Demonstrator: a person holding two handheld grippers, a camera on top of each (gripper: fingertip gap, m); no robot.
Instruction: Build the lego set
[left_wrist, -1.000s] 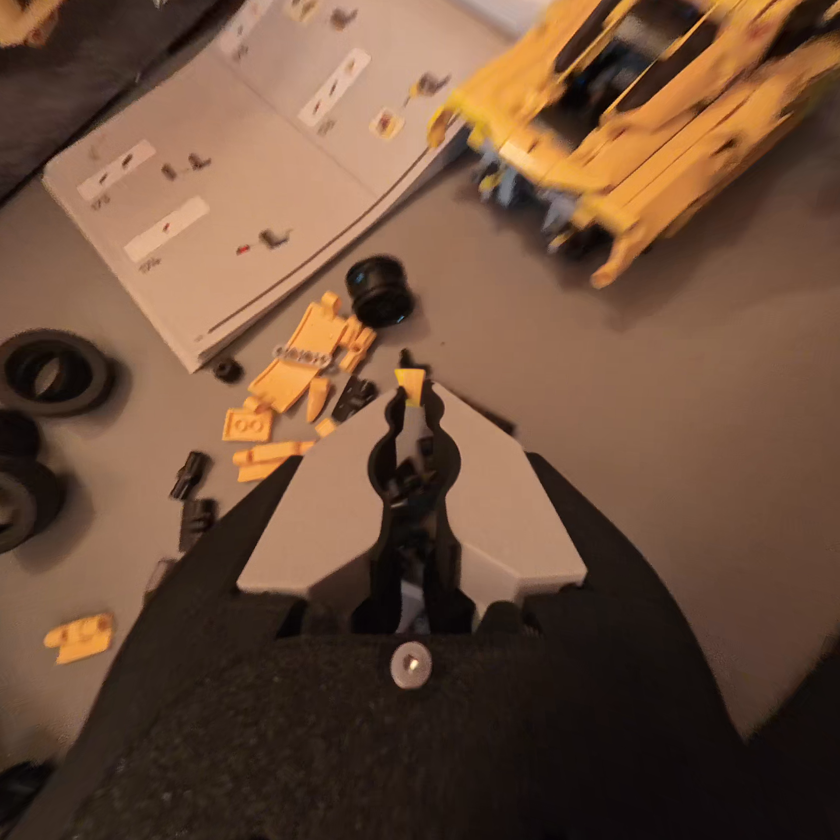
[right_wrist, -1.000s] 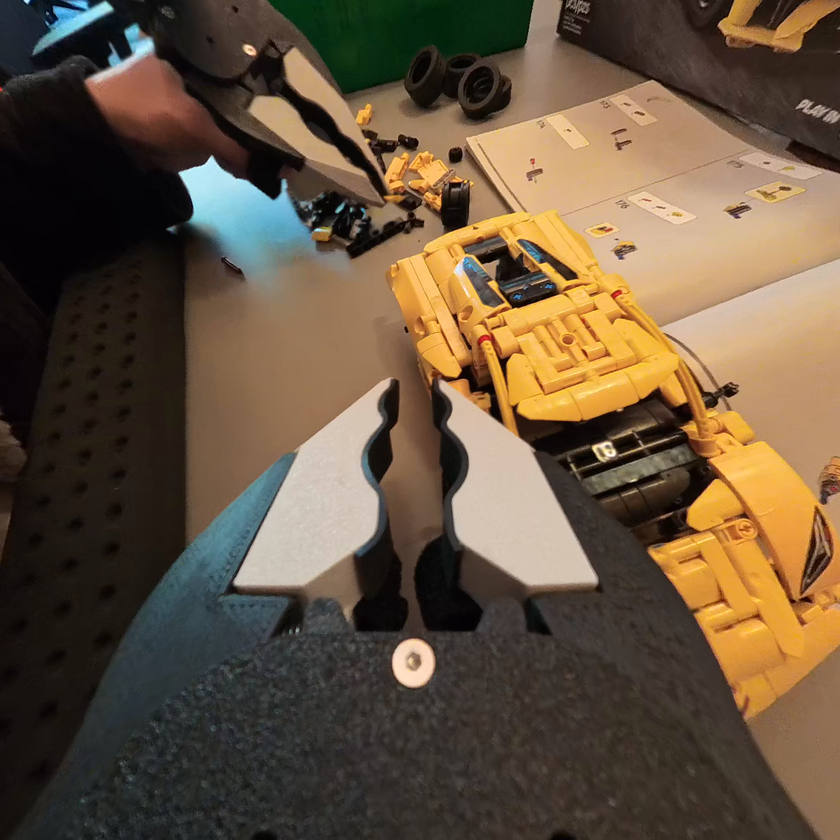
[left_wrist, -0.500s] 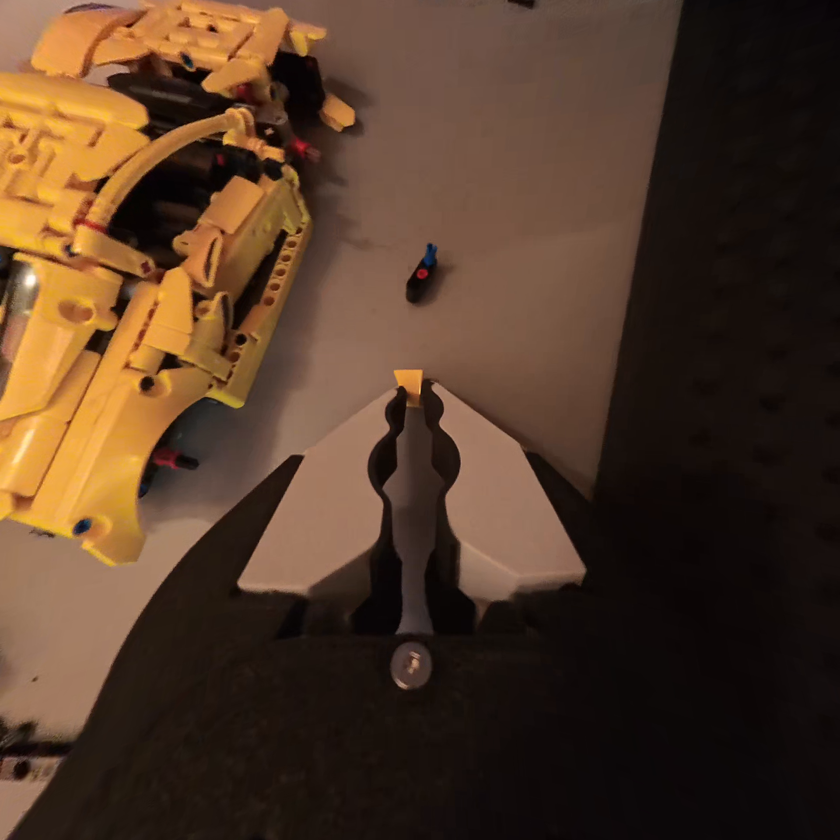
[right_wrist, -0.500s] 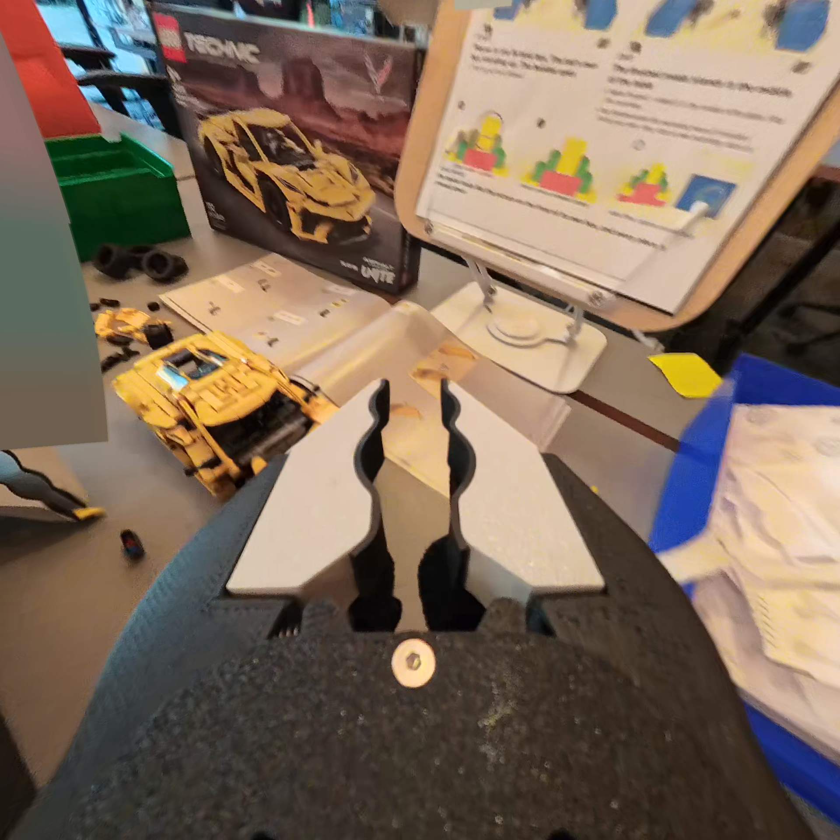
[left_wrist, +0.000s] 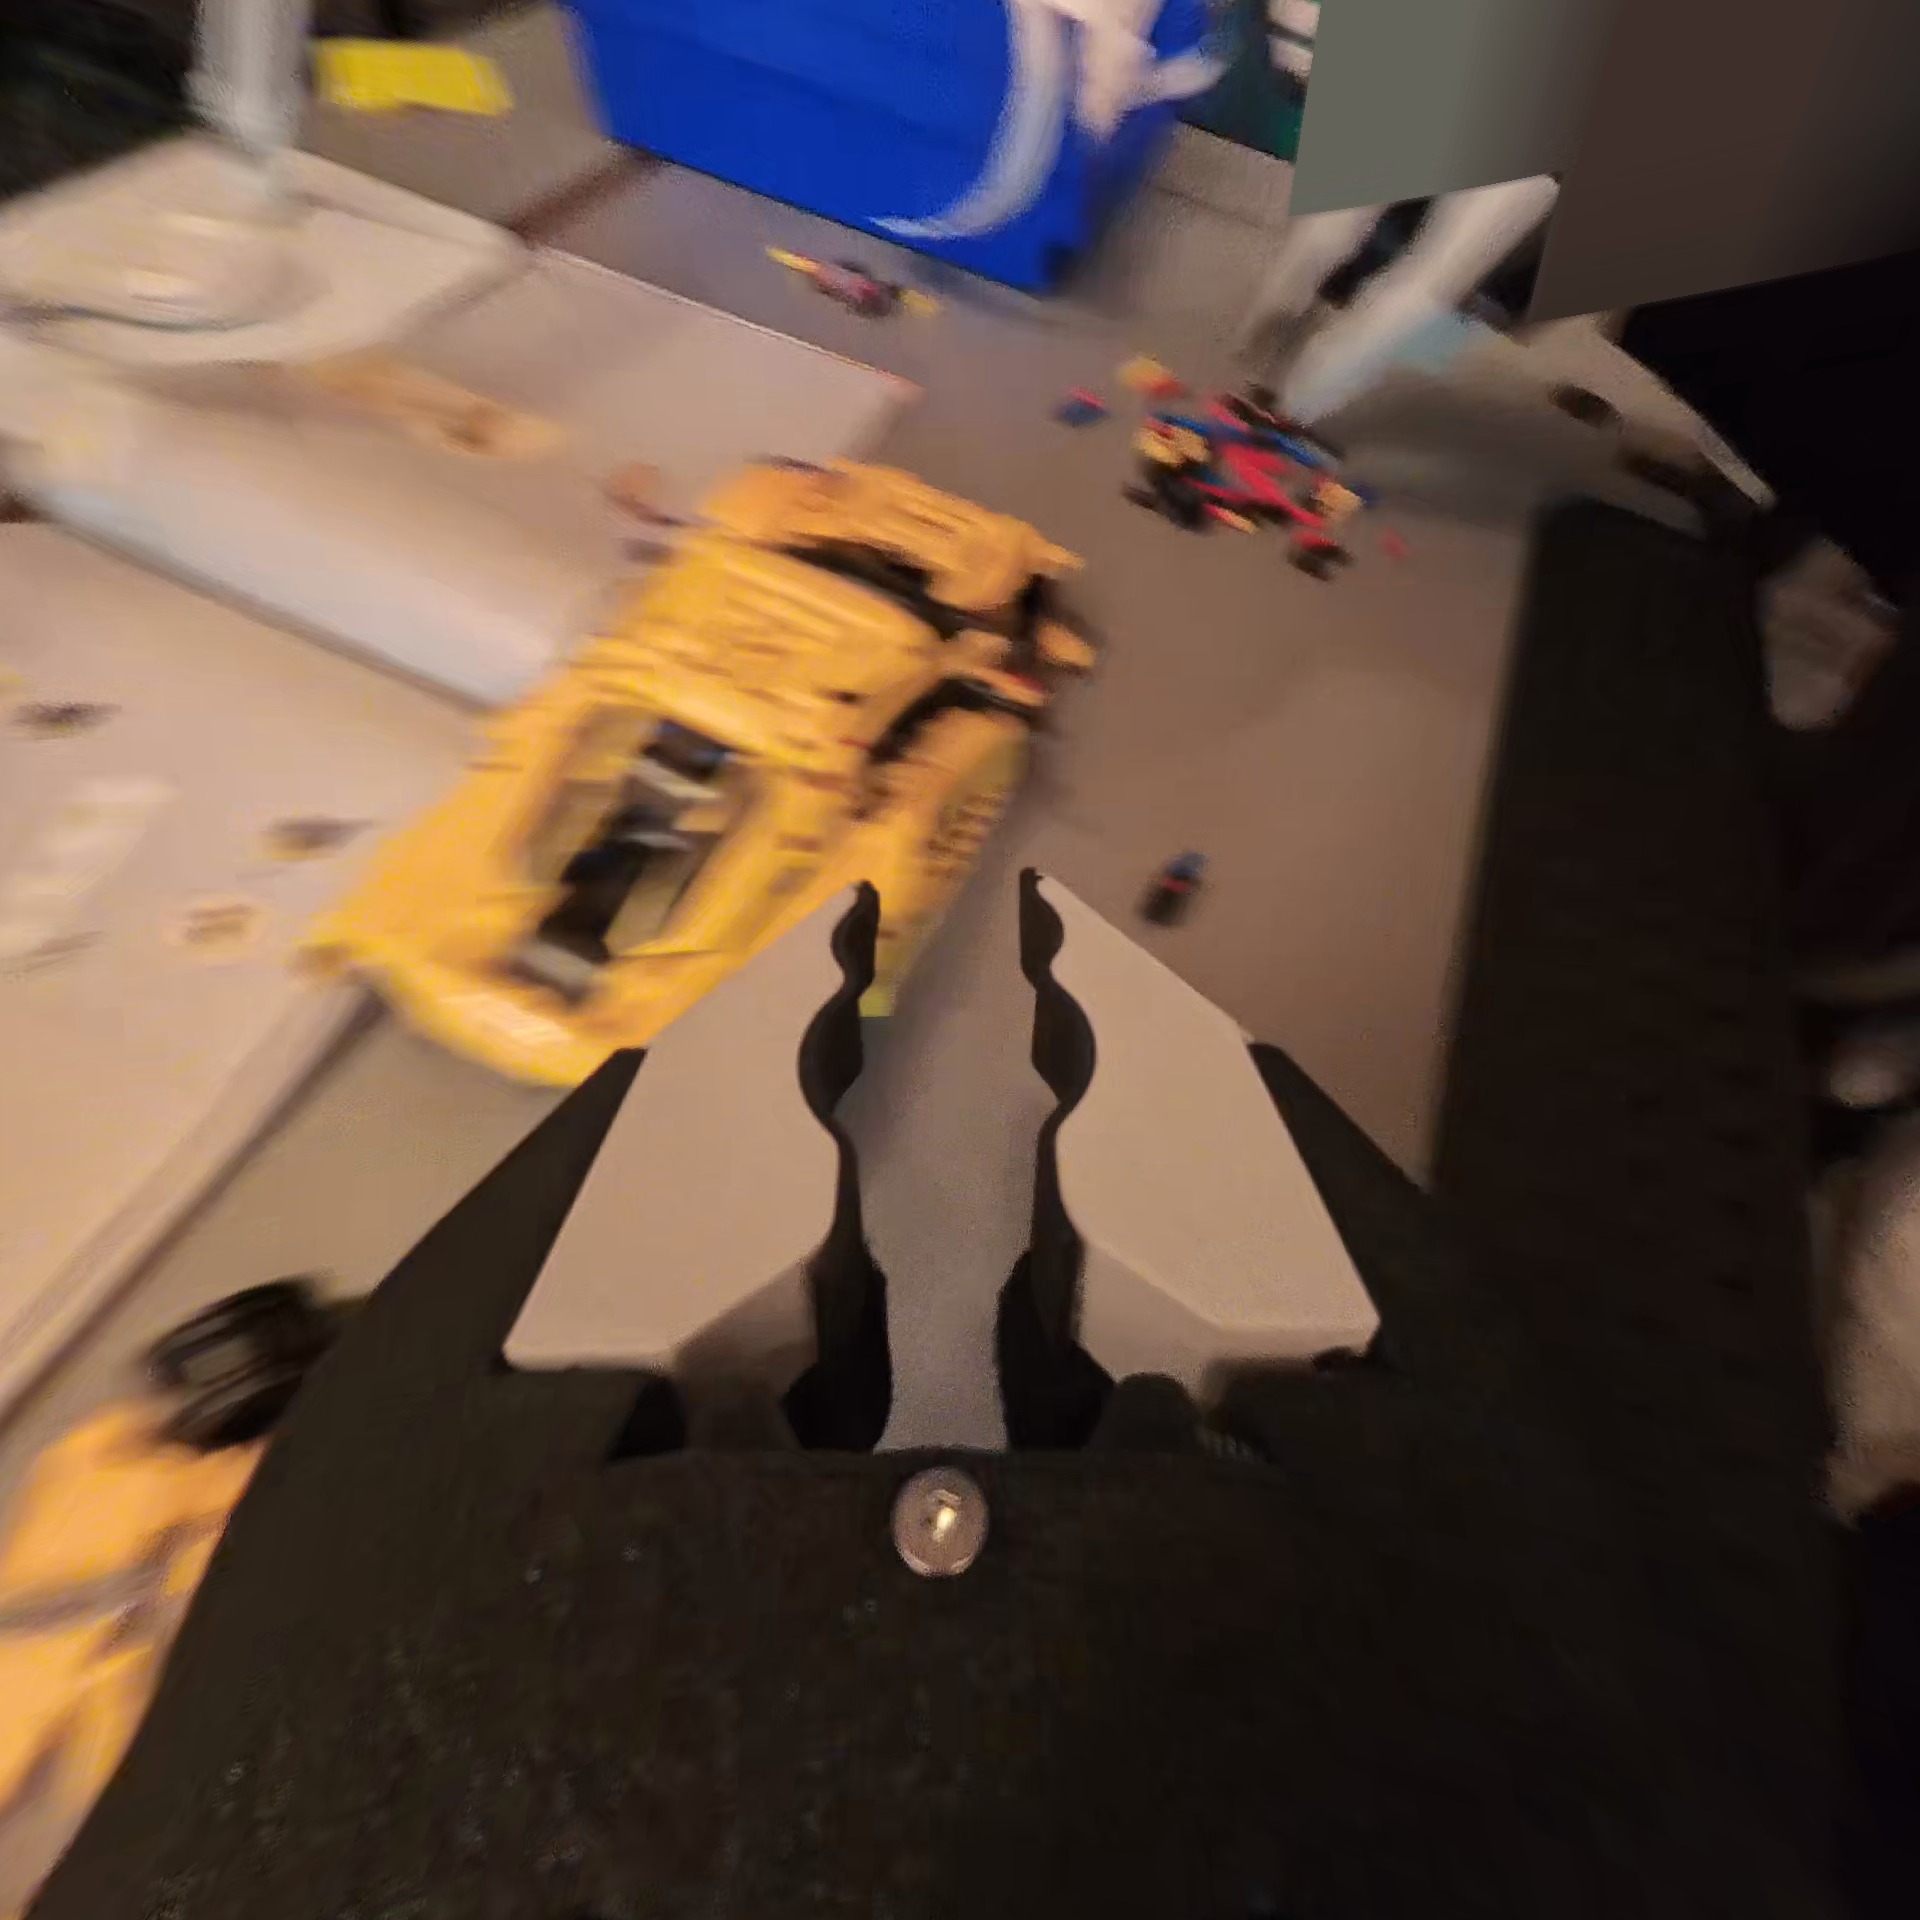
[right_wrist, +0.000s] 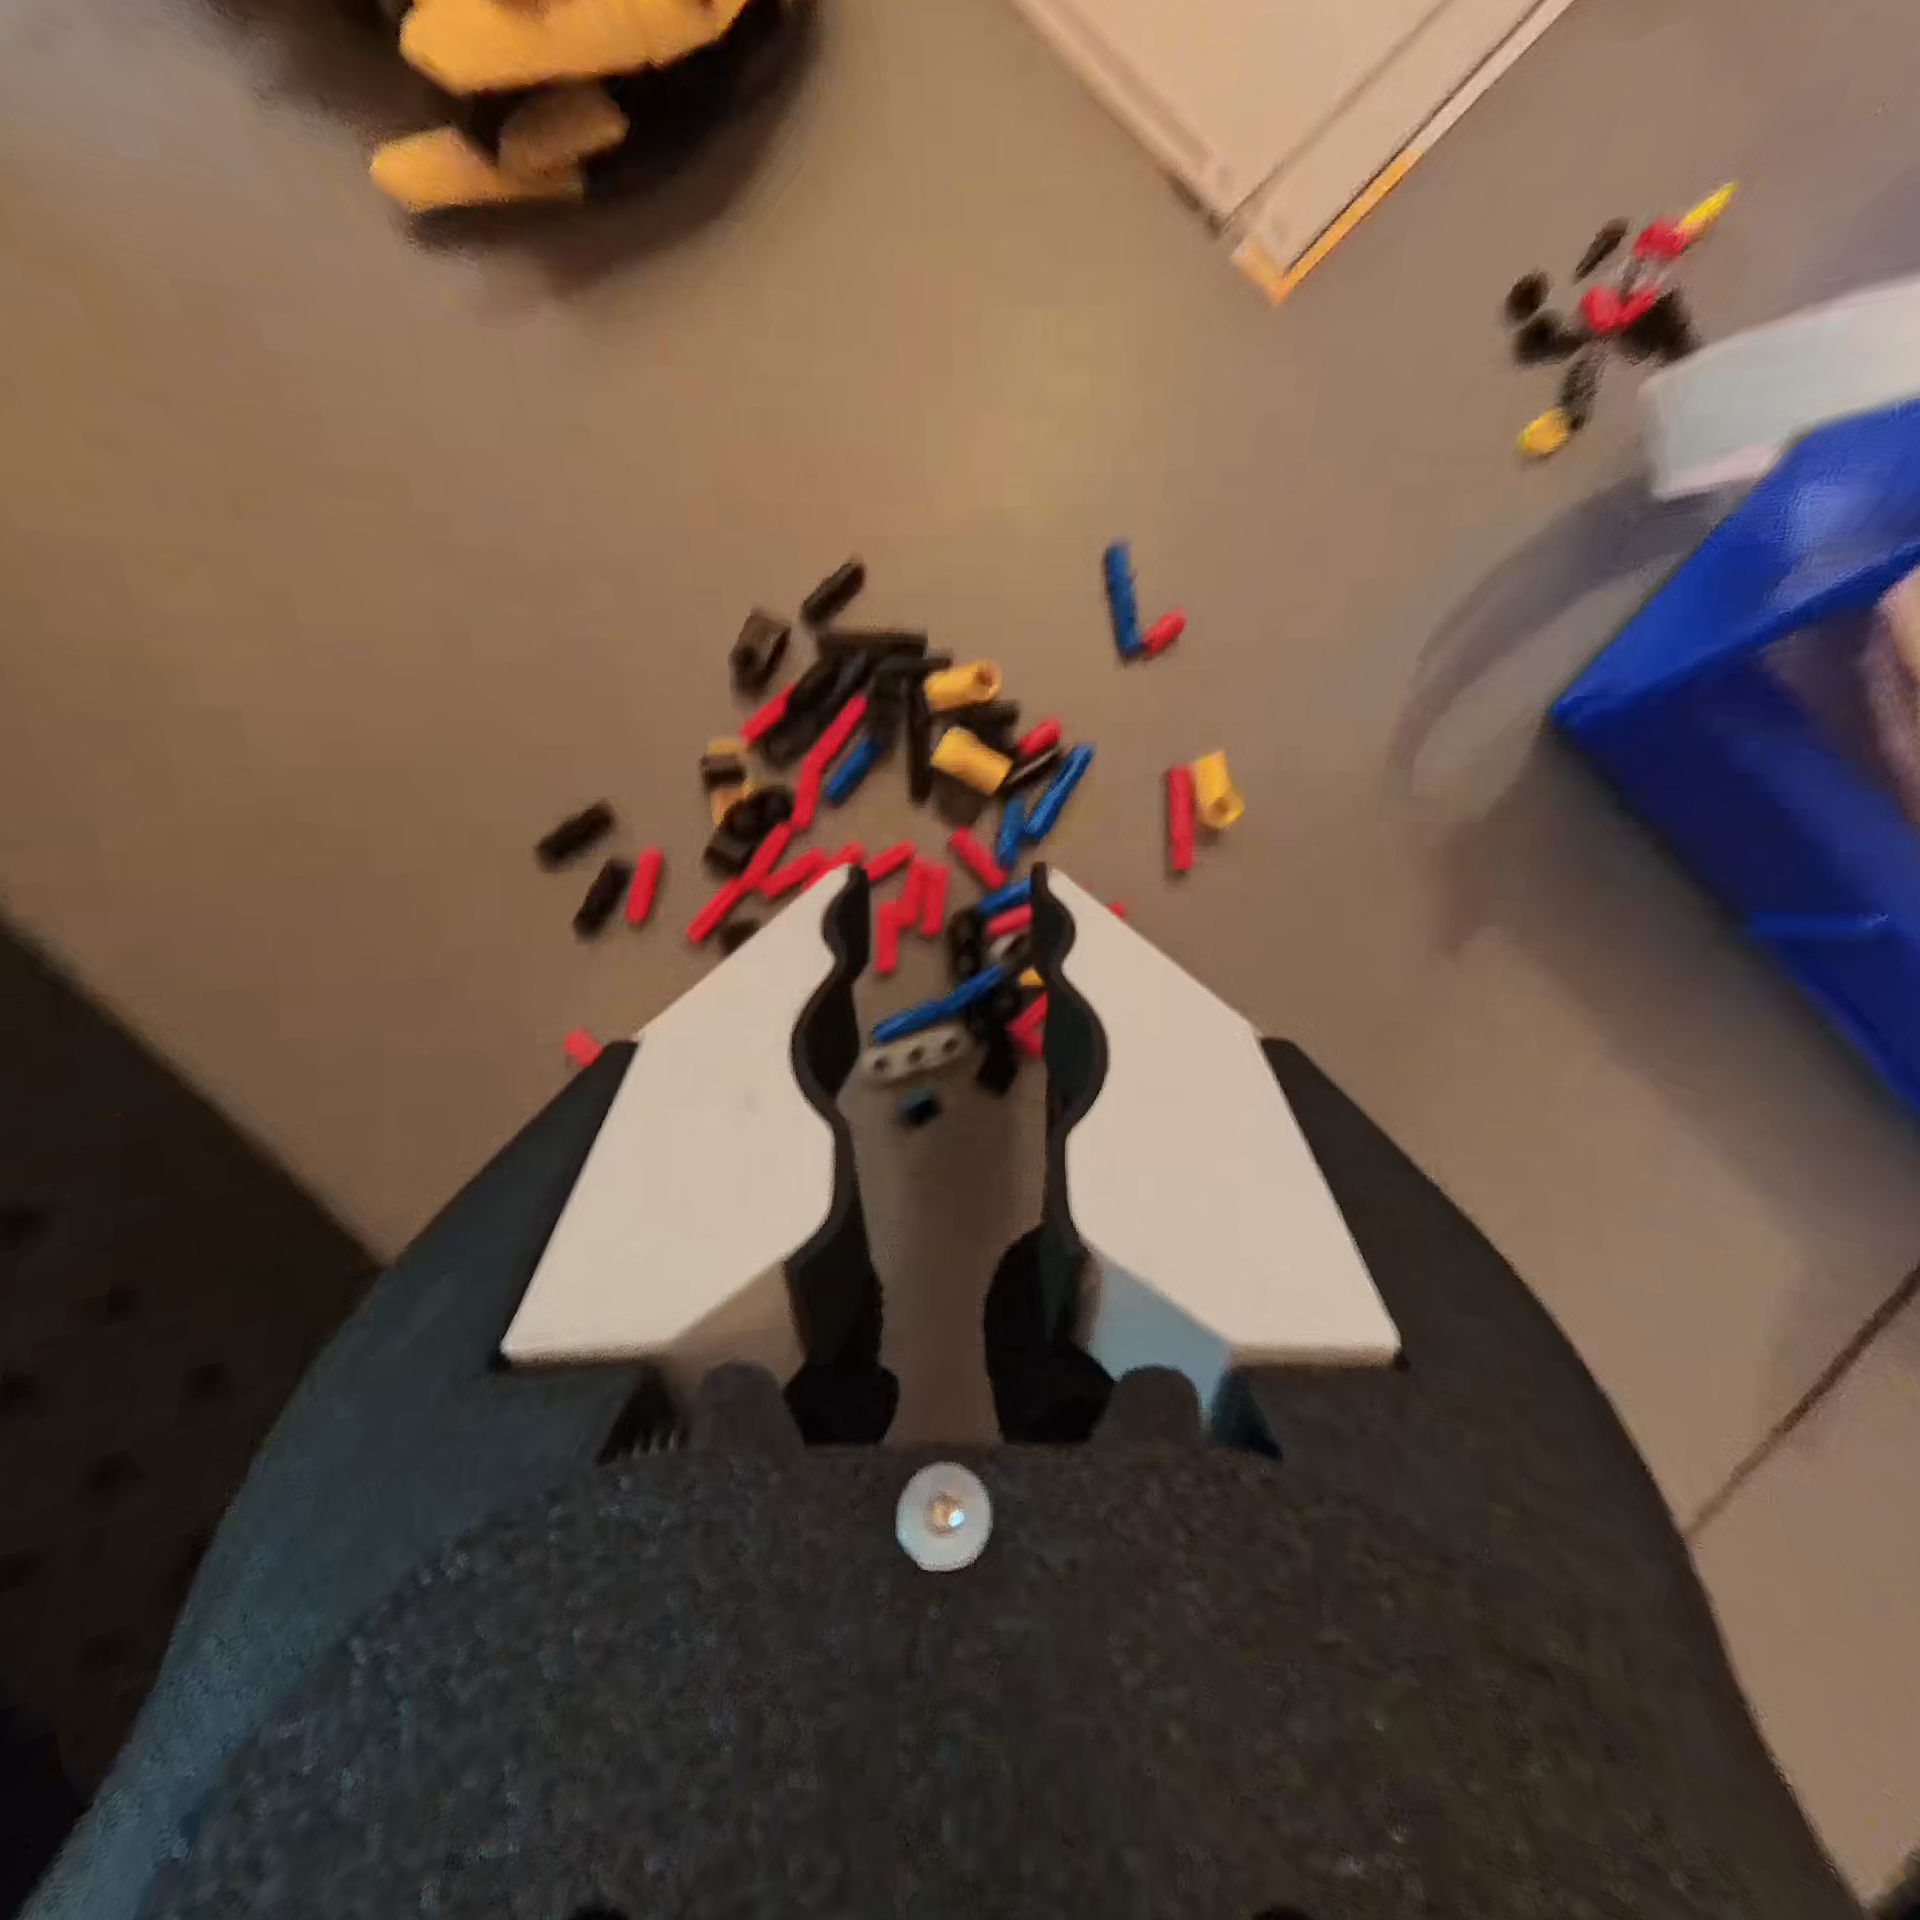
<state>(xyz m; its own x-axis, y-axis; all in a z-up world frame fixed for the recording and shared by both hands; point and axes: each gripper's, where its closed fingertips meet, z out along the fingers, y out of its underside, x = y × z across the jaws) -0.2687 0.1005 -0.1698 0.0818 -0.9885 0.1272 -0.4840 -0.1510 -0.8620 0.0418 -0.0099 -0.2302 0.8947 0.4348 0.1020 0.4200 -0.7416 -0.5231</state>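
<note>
One yellow car (left_wrist: 769, 748); two pin piles (right_wrist: 894, 790), roughly; one blue bin (right_wrist: 1766, 727).

Bare tabletop (right_wrist: 364, 582) to the left & ahead of the right gripper (right_wrist: 945, 883), open w/ nothing between its fingers. Directly under its tips: scattered pin pile (right_wrist: 883, 769). Blue bin (right_wrist: 1766, 707) blocks the right side, booklet (right_wrist: 1278, 94) the far right. Left gripper (left_wrist: 940, 883), open: yellow car (left_wrist: 748, 748) just ahead-left, stray pin (left_wrist: 1169, 888) right, clear strip between.
</note>
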